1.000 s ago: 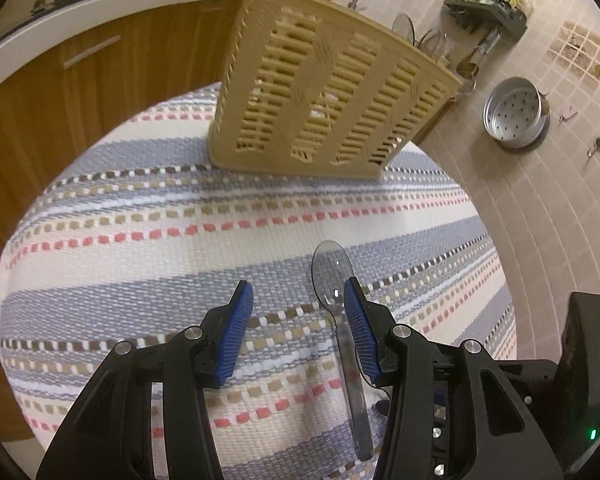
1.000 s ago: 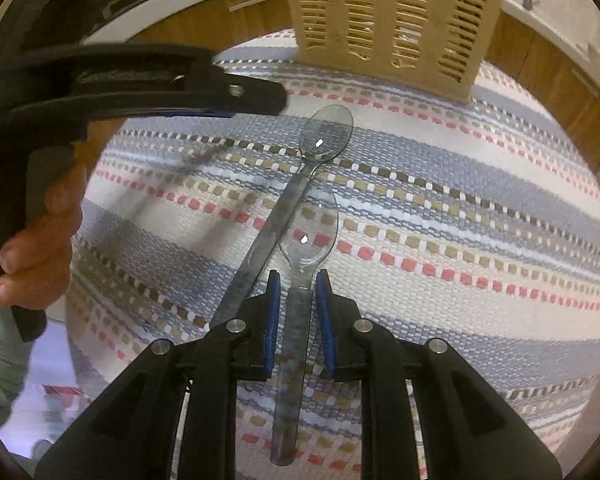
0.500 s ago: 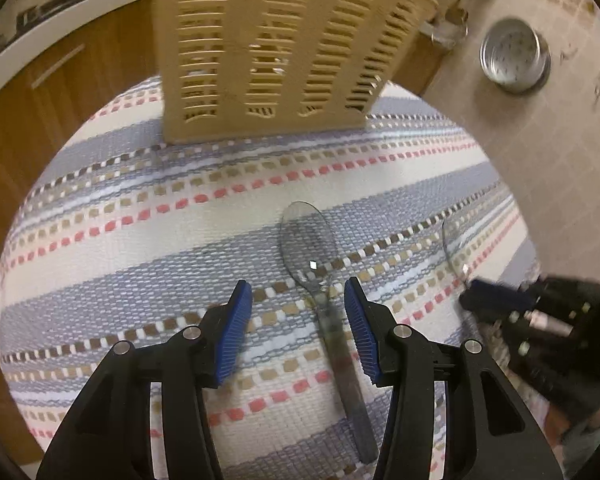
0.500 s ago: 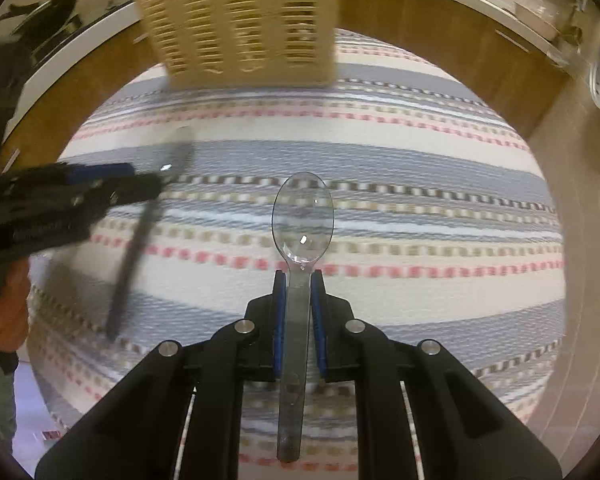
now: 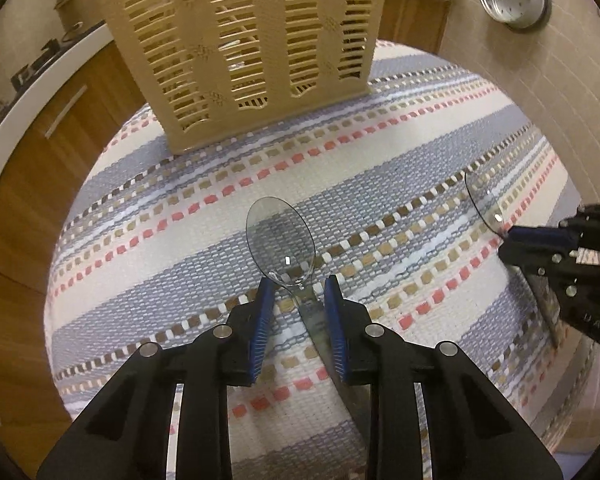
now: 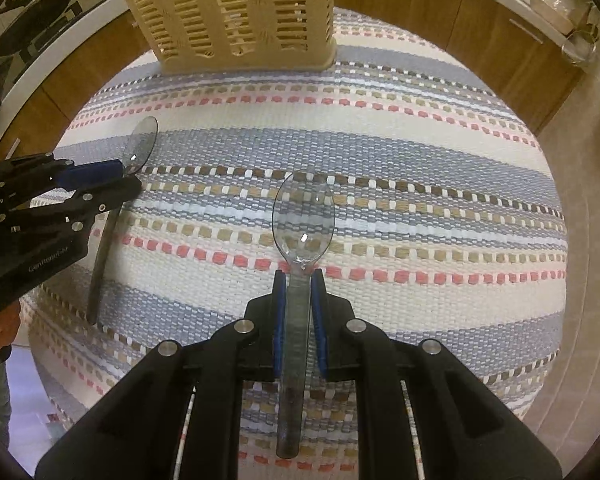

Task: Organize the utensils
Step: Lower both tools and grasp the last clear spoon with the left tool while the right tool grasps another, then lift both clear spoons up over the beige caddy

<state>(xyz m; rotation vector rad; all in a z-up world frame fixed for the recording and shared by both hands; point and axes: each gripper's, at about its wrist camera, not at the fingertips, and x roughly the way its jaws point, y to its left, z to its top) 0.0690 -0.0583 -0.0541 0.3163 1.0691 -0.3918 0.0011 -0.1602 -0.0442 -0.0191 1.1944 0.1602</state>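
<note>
Right gripper (image 6: 299, 278) clamps the handle of a clear plastic spoon (image 6: 303, 216) — bowl forward. Left gripper (image 5: 298, 292), jaws just closing, straddles a second transparent spoon (image 5: 281, 236) on the striped woven cloth (image 5: 380, 184) — pads not pressing. Slotted beige plastic basket (image 5: 244, 40) stands beyond.

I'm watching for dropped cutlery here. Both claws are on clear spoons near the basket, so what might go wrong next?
1. The left claw has just been closing around its spoon, but the handle sits against one pad with a gap at the other; lifted now, it may slip.
2. The right claw pinches its spoon by the thin neck, so it could pivot.
3. The basket has wide slots, which a bowl could catch on.
</note>
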